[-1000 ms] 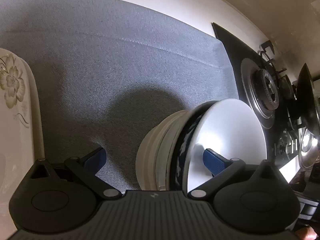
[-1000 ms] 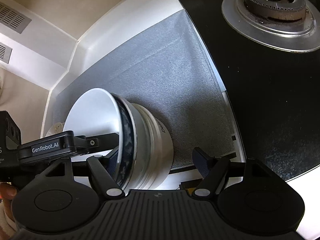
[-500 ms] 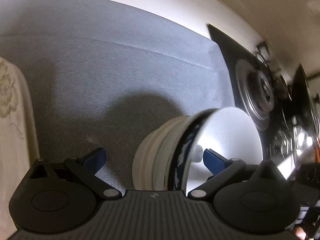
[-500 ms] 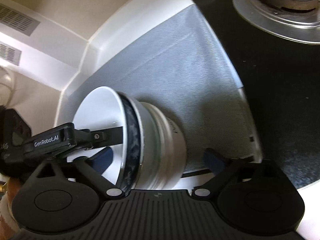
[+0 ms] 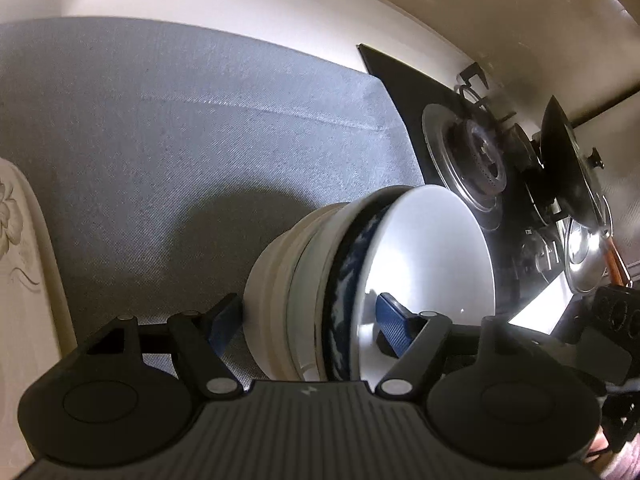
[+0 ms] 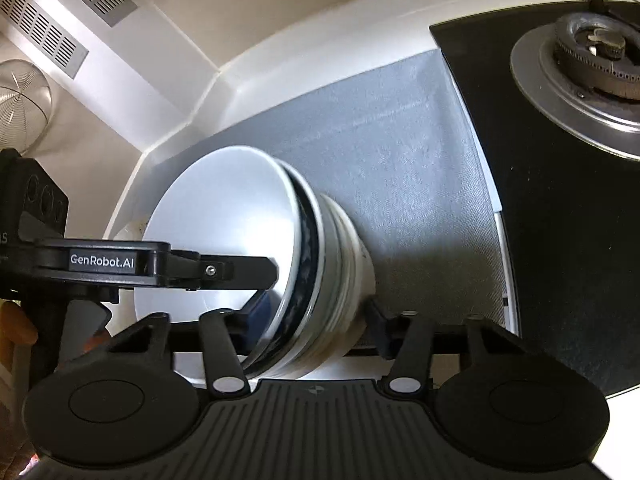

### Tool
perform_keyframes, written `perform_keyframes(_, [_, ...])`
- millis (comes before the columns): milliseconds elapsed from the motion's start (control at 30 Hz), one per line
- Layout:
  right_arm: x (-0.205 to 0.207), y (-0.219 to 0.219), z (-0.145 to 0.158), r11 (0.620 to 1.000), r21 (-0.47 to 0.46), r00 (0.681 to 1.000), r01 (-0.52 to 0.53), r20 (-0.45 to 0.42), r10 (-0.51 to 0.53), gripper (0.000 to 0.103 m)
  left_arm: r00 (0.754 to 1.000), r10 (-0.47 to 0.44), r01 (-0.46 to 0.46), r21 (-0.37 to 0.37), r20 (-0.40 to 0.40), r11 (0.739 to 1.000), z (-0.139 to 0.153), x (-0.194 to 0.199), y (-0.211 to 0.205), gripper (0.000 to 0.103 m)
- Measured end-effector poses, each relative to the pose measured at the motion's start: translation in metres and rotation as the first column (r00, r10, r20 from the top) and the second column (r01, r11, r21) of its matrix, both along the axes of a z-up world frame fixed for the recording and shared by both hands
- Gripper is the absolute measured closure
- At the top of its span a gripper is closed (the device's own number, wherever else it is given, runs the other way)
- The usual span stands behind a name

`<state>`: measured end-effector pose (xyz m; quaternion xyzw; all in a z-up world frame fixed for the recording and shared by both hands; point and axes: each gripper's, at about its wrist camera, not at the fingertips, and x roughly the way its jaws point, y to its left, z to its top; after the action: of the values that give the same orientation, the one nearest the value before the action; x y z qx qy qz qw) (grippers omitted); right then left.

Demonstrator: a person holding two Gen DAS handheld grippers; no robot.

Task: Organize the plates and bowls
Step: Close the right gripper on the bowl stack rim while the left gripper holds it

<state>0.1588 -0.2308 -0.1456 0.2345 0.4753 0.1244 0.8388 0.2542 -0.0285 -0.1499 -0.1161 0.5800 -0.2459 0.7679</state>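
Several nested bowls (image 5: 360, 280), on their side, over grey mat (image 5: 160, 140), white hollow toward stove; held aloft or resting on mat, impossible to tell. Left gripper (image 5: 308, 320) fingers straddling stack: one pad inside top bowl, other against outer base. Right gripper (image 6: 316, 316) likewise, one finger in hollow, one at base; pinching or only bracketing, impossible to tell. Only in left view: floral plate (image 5: 16, 240) at left edge, pan (image 5: 568, 168) on far burner. Only in right view: wall vents (image 6: 52, 36), wire strainer (image 6: 24, 104). Bare mat behind stack; black hob (image 6: 560, 220) bordering mat on right
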Motion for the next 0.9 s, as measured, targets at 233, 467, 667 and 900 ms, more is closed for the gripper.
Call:
perform_keyframes(233, [0.009,-0.015,-0.010,0.990,0.109,0.994,0.089,-0.070,-0.081,0.051,0.998,0.021,-0.023,-0.030,-0.054,0.999,-0.009,0.000,0.006,0.025])
perform_keyframes(467, [0.020,-0.028,-0.033,0.958,0.241,0.982,0.157,-0.140,-0.126,0.036,0.996,0.070,-0.074,-0.074,-0.064,0.994,-0.013,0.010,0.008,0.023])
perform_keyframes(667, [0.019,-0.021,-0.022,0.980,0.161,0.991,0.117,-0.085,-0.104,0.056,0.998,0.068,-0.068,-0.010,0.004,0.998,0.003,-0.005,0.000,0.026])
perform_keyframes(900, [0.016,-0.021,-0.013,0.980,0.154,0.990,0.127,-0.080,-0.116,0.065,0.995,0.094,-0.094,-0.025,0.029,0.995,0.017,-0.010,0.008,0.027])
